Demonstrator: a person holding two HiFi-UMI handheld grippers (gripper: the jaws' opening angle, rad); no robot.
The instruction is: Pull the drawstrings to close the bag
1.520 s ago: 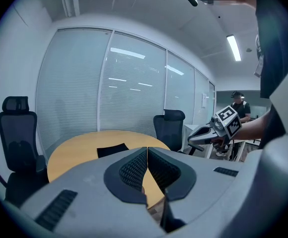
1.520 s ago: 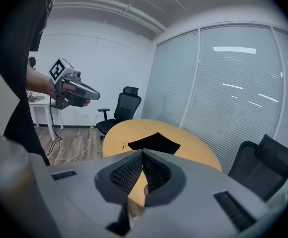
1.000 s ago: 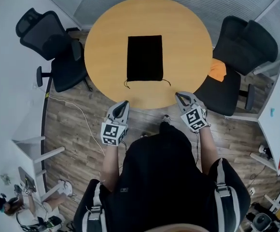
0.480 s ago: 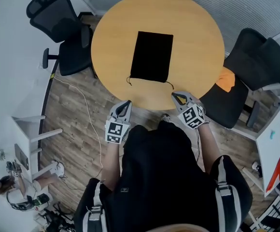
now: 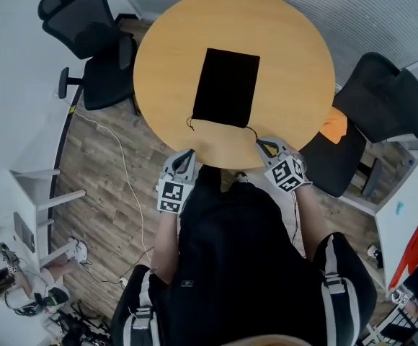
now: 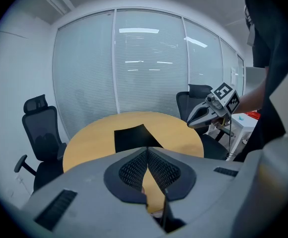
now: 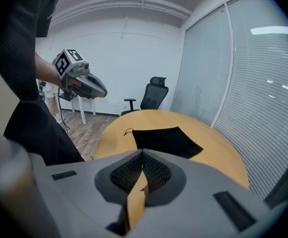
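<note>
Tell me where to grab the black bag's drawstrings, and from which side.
Grip the loose ends: the left drawstring and right drawstring stick out at the near corners of the black bag, whose mouth faces the person. Come in low from the near edge of the table, since they lie flat.

One round bench (image 5: 303,56), one black bag (image 5: 227,86), two drawstrings (image 5: 189,124). Two office chairs: a left chair (image 5: 104,74) and a right chair (image 5: 385,96). Two tongs near: left tongs (image 5: 188,153), right tongs (image 5: 262,143).
</note>
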